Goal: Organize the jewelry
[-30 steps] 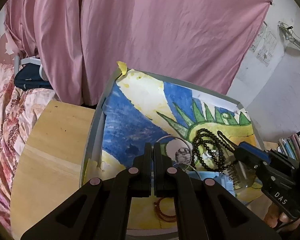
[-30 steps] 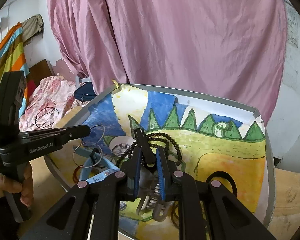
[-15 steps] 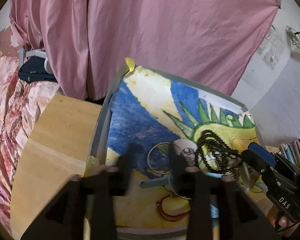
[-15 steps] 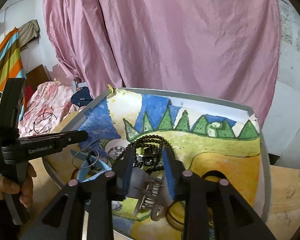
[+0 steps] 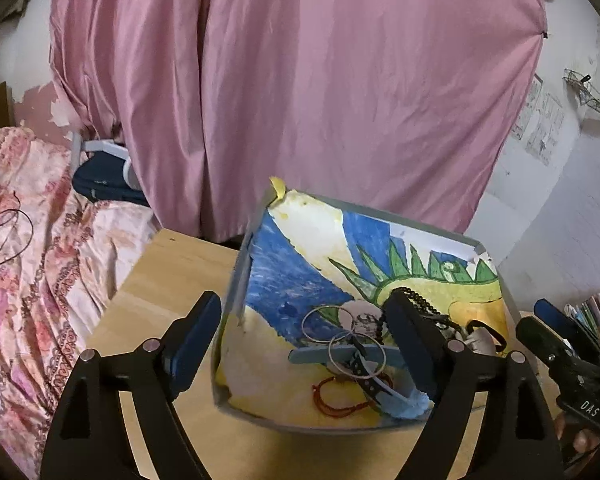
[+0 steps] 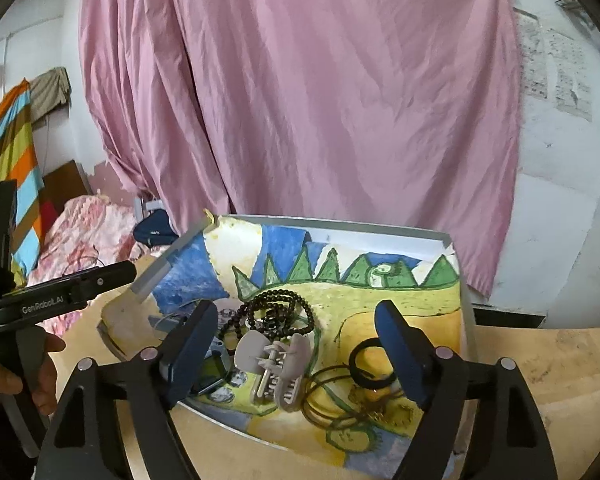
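left gripper (image 5: 308, 344) jaws wide apart, empty, above tray (image 5: 236, 280) | right gripper (image 6: 296, 344) spread wide, empty | beads (image 6: 282, 310), hair clip (image 6: 274, 364), bangles (image 5: 342, 338) all lying in tray | beads likely light, floppy, slippery: pinch a bunched strand | clip rigid: grip across body | bangles thin, stiff: take by rim

A tray (image 6: 466, 280) sits on a table (image 6: 540, 364). Inside it, a bead necklace (image 6: 280, 312) lies behind a hair claw clip (image 6: 276, 364); a hair tie (image 6: 370, 364) lies to the clip's right.
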`<state>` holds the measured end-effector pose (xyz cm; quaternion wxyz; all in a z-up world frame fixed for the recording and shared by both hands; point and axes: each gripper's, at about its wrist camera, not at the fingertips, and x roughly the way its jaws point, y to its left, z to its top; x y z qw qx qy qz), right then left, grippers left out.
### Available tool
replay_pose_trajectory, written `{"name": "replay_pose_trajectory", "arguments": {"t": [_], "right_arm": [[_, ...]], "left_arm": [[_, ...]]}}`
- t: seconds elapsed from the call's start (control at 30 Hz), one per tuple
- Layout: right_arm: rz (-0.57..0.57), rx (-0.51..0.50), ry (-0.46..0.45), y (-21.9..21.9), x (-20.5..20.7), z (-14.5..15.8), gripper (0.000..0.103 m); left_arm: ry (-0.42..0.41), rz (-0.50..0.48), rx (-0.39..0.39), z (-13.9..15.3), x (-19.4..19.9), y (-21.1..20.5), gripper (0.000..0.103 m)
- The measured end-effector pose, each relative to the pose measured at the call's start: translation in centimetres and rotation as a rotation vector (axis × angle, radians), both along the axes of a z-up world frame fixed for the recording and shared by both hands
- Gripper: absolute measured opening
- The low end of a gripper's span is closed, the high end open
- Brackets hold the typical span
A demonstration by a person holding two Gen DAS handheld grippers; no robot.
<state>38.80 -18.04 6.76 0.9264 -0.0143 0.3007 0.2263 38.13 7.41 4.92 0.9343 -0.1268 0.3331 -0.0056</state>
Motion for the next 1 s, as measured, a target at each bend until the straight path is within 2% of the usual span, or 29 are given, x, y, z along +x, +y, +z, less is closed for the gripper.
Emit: {"name": "replay_pose_trajectory", "arguments": {"t": [0.1,0.27,0.57,0.63,0.7,1.0], "right_arm": [[-0.018,0.012,-0.028,-0.6,-1.1,0.5,0.099],[-0.042,0.034,-0.071,-1.6,-3.1,1.3,0.103],[-0.078,0.046,-0.157,-3.3,-7.9,2.7,0.103],[-0.087,0.048,-0.175,-3.7,-9.1,2.9,0.103],[-0.096,0.049,-0.195,-4.0,-10.1,3.2,0.103],[-0.125,0.045,-0.278,-5.3,-16.1,3.7,0.103]], "left_arm": [[-0.025,0.002,0.017,0.8,-1.4,-0.4,0.081],[-0.071,-0.009,0.019,2.1,-4.0,-0.9,0.081],[-0.156,-0.027,0.041,3.9,-9.1,-1.8,0.082],[-0.172,-0.026,0.041,4.3,-10.3,-2.0,0.089],[-0.196,-0.026,0.045,4.6,-11.6,-2.1,0.089],[-0.264,-0.034,0.109,4.9,-17.5,-3.3,0.090]]}}
